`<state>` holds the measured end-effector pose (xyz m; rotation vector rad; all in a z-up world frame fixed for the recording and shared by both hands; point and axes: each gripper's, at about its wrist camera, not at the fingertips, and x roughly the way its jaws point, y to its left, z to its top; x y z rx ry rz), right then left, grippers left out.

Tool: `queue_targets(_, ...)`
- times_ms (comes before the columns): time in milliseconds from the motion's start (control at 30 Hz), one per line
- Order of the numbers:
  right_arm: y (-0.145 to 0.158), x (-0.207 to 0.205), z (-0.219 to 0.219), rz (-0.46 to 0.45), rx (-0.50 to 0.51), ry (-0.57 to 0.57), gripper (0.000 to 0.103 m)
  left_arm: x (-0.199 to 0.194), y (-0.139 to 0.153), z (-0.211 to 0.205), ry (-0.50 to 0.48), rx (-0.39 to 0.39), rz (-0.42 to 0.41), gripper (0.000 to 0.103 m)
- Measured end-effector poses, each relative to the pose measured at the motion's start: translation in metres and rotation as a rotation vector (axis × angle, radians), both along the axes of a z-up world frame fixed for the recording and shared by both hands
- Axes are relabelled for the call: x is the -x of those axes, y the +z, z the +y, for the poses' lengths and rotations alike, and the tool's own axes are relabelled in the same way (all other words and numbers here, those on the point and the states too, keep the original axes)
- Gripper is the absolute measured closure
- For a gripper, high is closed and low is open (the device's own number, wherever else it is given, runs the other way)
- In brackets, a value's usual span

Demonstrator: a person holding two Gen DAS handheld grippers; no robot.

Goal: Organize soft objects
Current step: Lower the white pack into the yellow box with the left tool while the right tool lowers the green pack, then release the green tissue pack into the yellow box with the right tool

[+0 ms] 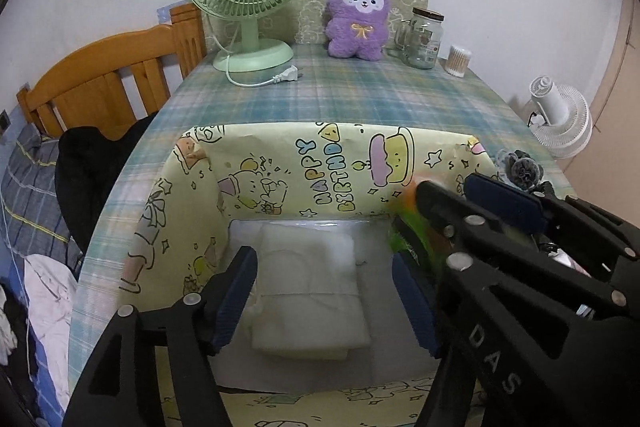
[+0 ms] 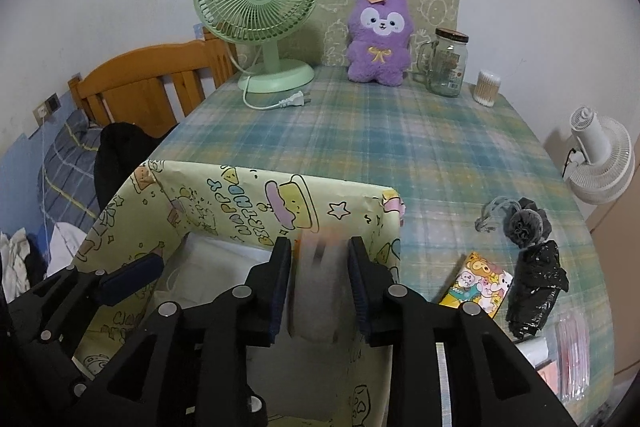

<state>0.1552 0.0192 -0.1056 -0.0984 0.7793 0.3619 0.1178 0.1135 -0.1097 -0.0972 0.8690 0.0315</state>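
Note:
An open box (image 1: pixel 280 171) wrapped in yellow birthday paper stands at the near end of the plaid table. A white folded soft pack (image 1: pixel 308 291) lies on its floor. My left gripper (image 1: pixel 324 299) hangs open over that pack, its pads apart from it. My right gripper (image 2: pixel 320 287) is at the box's (image 2: pixel 200 195) right wall. A blurred white item with an orange top (image 2: pixel 316 287) sits loose between its open jaws, and the pads do not press it. The same item shows as an orange-green blur (image 1: pixel 412 219) in the left wrist view.
At the back stand a purple plush (image 2: pixel 378 39), a green fan (image 2: pixel 256 11), a glass jar (image 2: pixel 446 67) and cotton swabs (image 2: pixel 487 87). Right of the box lie a grey mesh puff (image 2: pixel 520 223), a black bag roll (image 2: pixel 536 291) and a cartoon tissue pack (image 2: pixel 476 287). A bed is left.

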Motion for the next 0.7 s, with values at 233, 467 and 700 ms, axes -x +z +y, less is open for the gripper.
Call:
queue_targets(233, 0.008, 0.004, -0.001, 0.015, -0.038, 0.015, 0.039, 0.003, 0.007, 0.0, -0.009, 0.031, -0.002, 0.021)
queue_targets(467, 0.019, 0.014, -0.007, -0.006, -0.057, 0.005, 0.037, 0.011, 0.02, -0.005, -0.002, 0.007, -0.039, 0.014)
queue_targets(700, 0.036, 0.027, -0.016, -0.049, -0.05, -0.032, 0.024, 0.021, 0.035, -0.012, -0.008, -0.006, -0.078, 0.01)
